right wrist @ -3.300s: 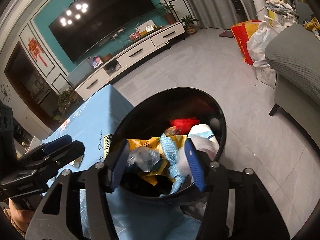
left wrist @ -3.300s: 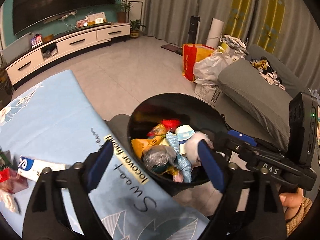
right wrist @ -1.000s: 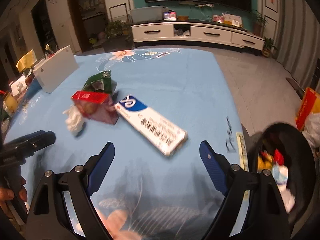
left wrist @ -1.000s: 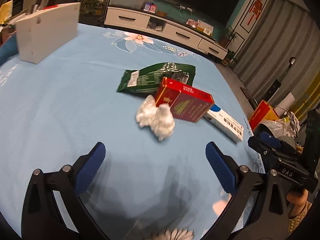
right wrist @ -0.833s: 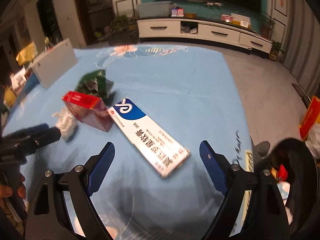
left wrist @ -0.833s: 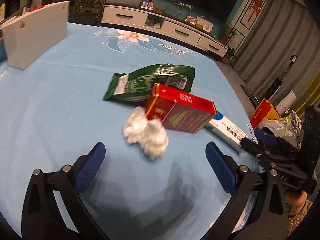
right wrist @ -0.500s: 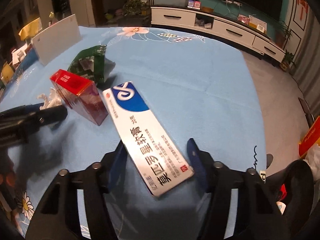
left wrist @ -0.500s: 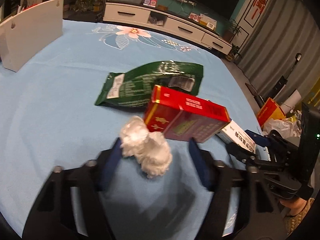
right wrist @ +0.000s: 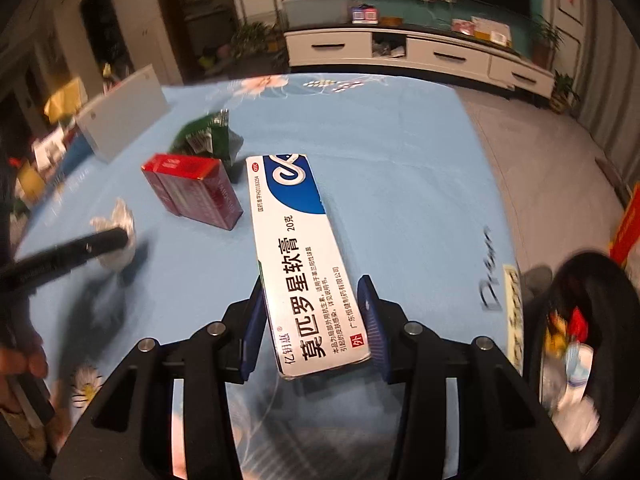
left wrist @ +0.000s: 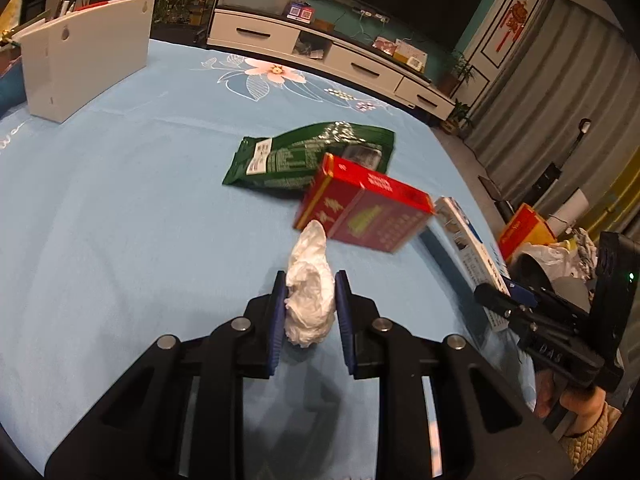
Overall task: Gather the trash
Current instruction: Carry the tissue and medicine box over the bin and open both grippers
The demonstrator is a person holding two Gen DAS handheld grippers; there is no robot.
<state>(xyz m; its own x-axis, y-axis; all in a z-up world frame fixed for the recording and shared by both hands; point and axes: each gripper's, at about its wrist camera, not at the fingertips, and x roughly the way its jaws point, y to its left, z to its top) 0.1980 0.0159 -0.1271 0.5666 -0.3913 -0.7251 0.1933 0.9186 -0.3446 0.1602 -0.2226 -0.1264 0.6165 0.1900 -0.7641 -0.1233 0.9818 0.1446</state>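
Observation:
My left gripper point(left wrist: 310, 304) is shut on a crumpled white tissue point(left wrist: 311, 292) on the blue tablecloth point(left wrist: 120, 208). My right gripper point(right wrist: 316, 320) is closed around the near end of a long white-and-blue ointment box point(right wrist: 302, 256), with both pads against its sides. A red carton point(left wrist: 362, 210) and a green snack bag point(left wrist: 308, 154) lie just beyond the tissue. In the right wrist view the red carton point(right wrist: 194, 190) and green bag point(right wrist: 206, 138) sit left of the box, and the left gripper's finger point(right wrist: 68, 254) covers the tissue point(right wrist: 116, 224).
A black trash bin point(right wrist: 588, 320) with several pieces of rubbish stands off the table's right edge. A white upright box point(left wrist: 84, 62) stands at the table's far left. A TV cabinet point(left wrist: 328, 60) lines the far wall. Bags point(left wrist: 524, 232) sit on the floor to the right.
Both grippers moved from the bin to the table, came down wide open, and closed: the left on the tissue, the right around the ointment box.

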